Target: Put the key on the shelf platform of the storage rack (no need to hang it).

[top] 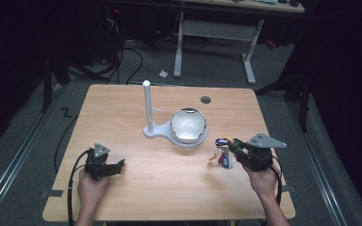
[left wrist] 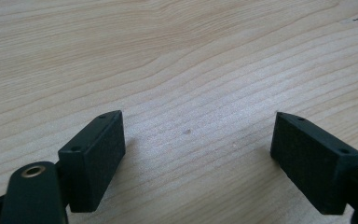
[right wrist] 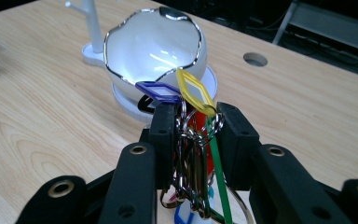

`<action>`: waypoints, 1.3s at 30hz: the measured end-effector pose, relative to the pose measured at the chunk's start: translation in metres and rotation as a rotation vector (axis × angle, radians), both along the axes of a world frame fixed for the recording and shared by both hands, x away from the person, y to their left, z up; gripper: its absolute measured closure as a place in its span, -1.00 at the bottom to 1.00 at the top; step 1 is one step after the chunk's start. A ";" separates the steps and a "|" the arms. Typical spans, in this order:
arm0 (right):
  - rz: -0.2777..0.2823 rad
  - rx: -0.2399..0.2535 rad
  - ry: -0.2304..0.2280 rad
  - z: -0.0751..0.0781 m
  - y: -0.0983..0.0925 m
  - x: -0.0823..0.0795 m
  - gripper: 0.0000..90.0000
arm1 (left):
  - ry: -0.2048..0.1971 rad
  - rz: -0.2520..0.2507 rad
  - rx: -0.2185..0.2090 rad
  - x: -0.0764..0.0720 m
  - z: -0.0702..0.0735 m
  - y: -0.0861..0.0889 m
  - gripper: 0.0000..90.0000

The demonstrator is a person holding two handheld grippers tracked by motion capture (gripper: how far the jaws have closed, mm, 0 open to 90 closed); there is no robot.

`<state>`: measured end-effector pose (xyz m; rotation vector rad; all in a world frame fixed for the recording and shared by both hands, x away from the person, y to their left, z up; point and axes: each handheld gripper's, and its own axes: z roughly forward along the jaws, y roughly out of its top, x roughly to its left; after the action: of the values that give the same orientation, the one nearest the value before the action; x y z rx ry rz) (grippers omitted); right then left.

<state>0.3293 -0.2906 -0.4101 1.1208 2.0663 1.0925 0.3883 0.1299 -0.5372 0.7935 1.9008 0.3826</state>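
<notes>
On the table [top: 122, 113] a bowl [top: 187, 125] sits mid-table on, apparently, a stand [top: 152, 129], keys [top: 221, 155] to its right.

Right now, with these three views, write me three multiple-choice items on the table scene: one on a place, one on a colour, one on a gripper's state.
1. Where does the white bowl sit?
A. On the round base of the white stand
B. On the floor
C. Between the left gripper's jaws

2. What colour is the key tag that lies highest on the bunch of keys in the right gripper view?
A. Pink
B. Yellow
C. White

3. What state is the left gripper in?
A. Shut on the bowl
B. Shut on keys
C. Open, with bare wood between its jaws

Answers: 1 A, the bowl rests on the stand's base beside the post. 2 B, the yellow tag tops the bunch beside a purple one. 3 C, the jaws stand wide apart over the table.
</notes>
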 end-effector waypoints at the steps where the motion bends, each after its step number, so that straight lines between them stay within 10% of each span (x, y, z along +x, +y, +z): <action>1: -0.001 -0.003 -0.003 0.002 0.000 0.000 0.55 | 0.000 -0.001 0.000 0.000 0.000 0.000 -0.60; 39: 0.207 0.022 -0.025 0.105 0.039 0.044 0.69 | -0.001 -0.002 0.002 0.000 0.000 0.000 -0.60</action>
<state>0.3736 -0.2520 -0.3053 0.9136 2.1921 1.2223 0.3883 0.1300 -0.5373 0.7963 1.8991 0.3834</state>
